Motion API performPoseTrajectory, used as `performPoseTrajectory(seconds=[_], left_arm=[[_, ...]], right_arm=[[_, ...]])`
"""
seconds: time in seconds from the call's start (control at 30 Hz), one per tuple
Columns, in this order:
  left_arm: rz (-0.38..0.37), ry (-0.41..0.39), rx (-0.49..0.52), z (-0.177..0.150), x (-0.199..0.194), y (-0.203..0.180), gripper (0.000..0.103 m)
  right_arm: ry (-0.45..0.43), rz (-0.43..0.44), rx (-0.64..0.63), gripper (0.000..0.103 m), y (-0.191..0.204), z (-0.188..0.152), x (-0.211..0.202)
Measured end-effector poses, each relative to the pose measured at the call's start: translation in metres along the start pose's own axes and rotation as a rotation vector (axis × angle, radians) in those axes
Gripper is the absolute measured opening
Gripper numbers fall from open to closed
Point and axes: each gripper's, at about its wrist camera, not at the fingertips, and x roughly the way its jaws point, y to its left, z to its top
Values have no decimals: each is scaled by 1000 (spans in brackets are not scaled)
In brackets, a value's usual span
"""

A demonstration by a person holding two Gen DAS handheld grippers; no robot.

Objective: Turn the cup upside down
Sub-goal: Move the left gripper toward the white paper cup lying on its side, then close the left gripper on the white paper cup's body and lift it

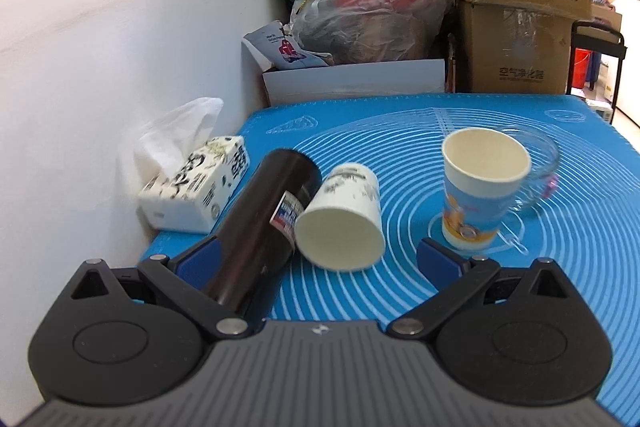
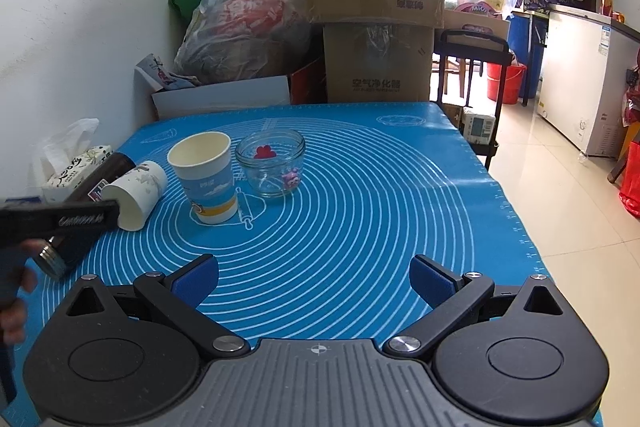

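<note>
A blue-and-orange paper cup (image 1: 478, 191) stands upright, mouth up, on the blue mat (image 1: 400, 299); it also shows in the right wrist view (image 2: 208, 179). A white paper cup (image 1: 342, 223) lies on its side with its mouth toward me, beside a dark flask (image 1: 256, 227); both show in the right wrist view, the cup (image 2: 134, 195) and the flask (image 2: 80, 203). My left gripper (image 1: 318, 263) is open just short of the lying cup and the flask. My right gripper (image 2: 314, 277) is open and empty over the mat's near part.
A glass jar (image 2: 272, 163) stands right of the upright cup. A tissue box (image 1: 196, 187) sits at the mat's left edge by the wall. Cardboard boxes (image 2: 376, 27) and filled bags (image 2: 240, 35) stand behind the table. The table's right edge drops to a tiled floor (image 2: 560, 207).
</note>
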Motion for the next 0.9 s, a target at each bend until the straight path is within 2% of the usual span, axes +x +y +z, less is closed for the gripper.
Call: performPoseTrajectory(seconds=[0.27,0.33,0.53,0.67,0.8,0.9], left_arm=[[4,21,34,17,46,-16,101],[2,44,45,18,56,-19,84],[4,80,55,16,72,-21,84],[-21,136,41,17,85,-21,84],[-37,179,8,17,94,-16,70],[-51,179,-10,16,93,-11,67]], right_arm=[[11,2,0,103,-6,0,15],[11,-1,5,103,-9,0,16],[19,-4,23,103,-18,0,21],[26,-5,26,103,-19,-1,24],[25,-4,24,103,-18,-2,24],[25,-6,26,103,-19,-2,25]])
